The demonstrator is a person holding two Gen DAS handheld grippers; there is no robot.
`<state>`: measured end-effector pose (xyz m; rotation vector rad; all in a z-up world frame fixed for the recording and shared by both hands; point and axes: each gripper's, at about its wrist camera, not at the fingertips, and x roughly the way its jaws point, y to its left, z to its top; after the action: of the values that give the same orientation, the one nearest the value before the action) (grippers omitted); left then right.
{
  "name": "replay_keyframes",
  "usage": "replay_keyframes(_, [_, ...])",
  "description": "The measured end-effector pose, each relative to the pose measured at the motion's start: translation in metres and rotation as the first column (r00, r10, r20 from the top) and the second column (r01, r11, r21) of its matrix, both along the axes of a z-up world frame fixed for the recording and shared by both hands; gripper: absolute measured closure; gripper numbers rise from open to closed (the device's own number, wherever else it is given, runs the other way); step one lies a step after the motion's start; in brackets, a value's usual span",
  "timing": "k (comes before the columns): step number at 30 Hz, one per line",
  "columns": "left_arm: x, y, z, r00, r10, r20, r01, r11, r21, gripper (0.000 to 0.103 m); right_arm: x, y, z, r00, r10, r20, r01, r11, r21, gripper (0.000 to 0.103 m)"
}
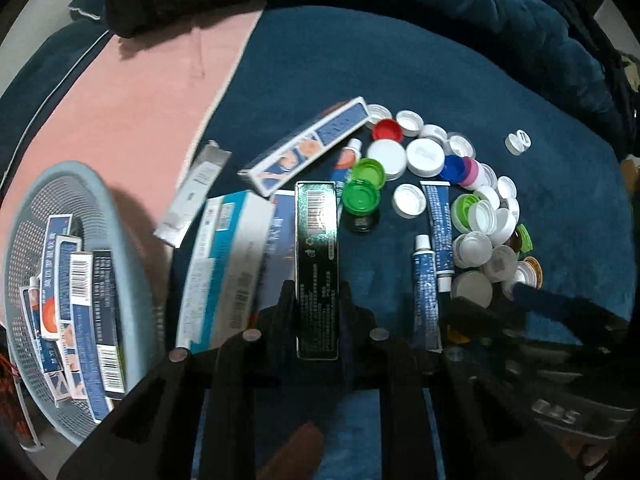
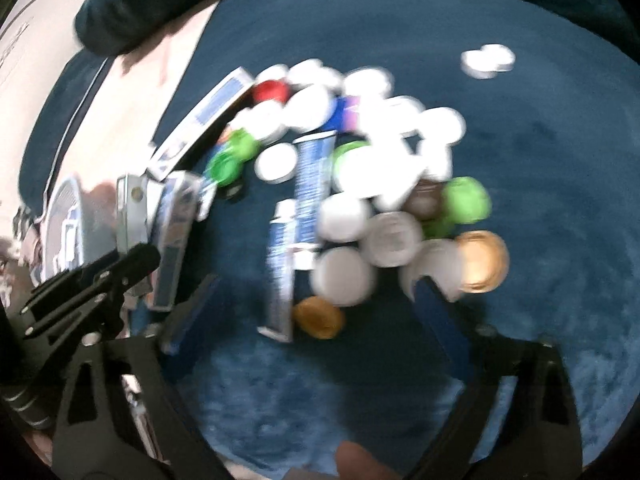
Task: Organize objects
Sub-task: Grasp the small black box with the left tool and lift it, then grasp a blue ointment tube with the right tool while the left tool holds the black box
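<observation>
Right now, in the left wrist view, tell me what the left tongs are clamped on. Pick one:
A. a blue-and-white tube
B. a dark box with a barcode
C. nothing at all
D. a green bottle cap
B: the left tongs are shut on the dark box, its barcode end pointing away, while the green caps and tubes lie on the blue cloth.

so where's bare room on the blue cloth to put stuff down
Bare blue cloth lies beyond the bottle caps, around the lone white cap, and between the dark box held by the left hand-held gripper and the blue tubes. It is crowded among the caps and boxes by the basket.
</observation>
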<state>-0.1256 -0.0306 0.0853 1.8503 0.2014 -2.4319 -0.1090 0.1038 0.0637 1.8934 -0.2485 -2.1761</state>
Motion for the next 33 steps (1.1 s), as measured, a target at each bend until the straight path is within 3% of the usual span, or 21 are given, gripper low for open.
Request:
replay_keyframes(2, [0.009, -0.012, 0.008, 1.000, 0.006, -0.001, -0.006, 1.000, 0.007, 0.085, -0.001, -0.008, -0.006, 1.000, 0.008, 0.019, -0.008, 1.000, -0.022, 0.036])
replay_keyframes(4, [0.017, -0.025, 0.015, 1.000, 0.010, 0.000, -0.010, 1.000, 0.026, 0.085, -0.002, -0.015, -0.013, 0.999, 0.013, 0.041, -0.011, 0.999, -0.044, 0.044])
replay_keyframes(11, [0.011, -0.027, 0.007, 1.000, 0.000, 0.011, -0.001, 0.999, 0.054, 0.085, -0.006, -0.022, -0.038, 0.994, -0.010, 0.105, 0.014, 0.999, -0.044, 0.064])
replay_keyframes(16, [0.012, -0.028, 0.006, 1.000, -0.011, 0.016, 0.010, 0.998, 0.065, 0.085, -0.010, -0.024, -0.054, 0.991, -0.040, 0.129, 0.046, 0.998, -0.042, 0.071])
replay_keyframes(18, [0.012, -0.028, 0.005, 1.000, -0.015, 0.019, 0.013, 0.997, 0.071, 0.085, -0.011, -0.025, -0.055, 0.991, -0.055, 0.122, 0.059, 0.998, -0.028, 0.076])
replay_keyframes(19, [0.012, -0.028, 0.005, 1.000, -0.016, 0.020, 0.014, 0.997, 0.074, 0.085, -0.011, -0.026, -0.055, 0.991, -0.060, 0.118, 0.061, 0.998, -0.010, 0.084])
replay_keyframes(23, [0.013, -0.028, 0.006, 1.000, -0.016, 0.022, 0.014, 0.996, 0.093, 0.085, -0.010, -0.020, -0.045, 0.991, -0.065, 0.118, 0.071, 0.996, -0.049, 0.084])
replay_keyframes(33, [0.029, -0.033, 0.035, 1.000, -0.002, -0.025, 0.005, 0.995, 0.098, 0.085, -0.002, -0.006, 0.012, 0.996, -0.087, 0.031, 0.090, 0.987, -0.135, 0.084])
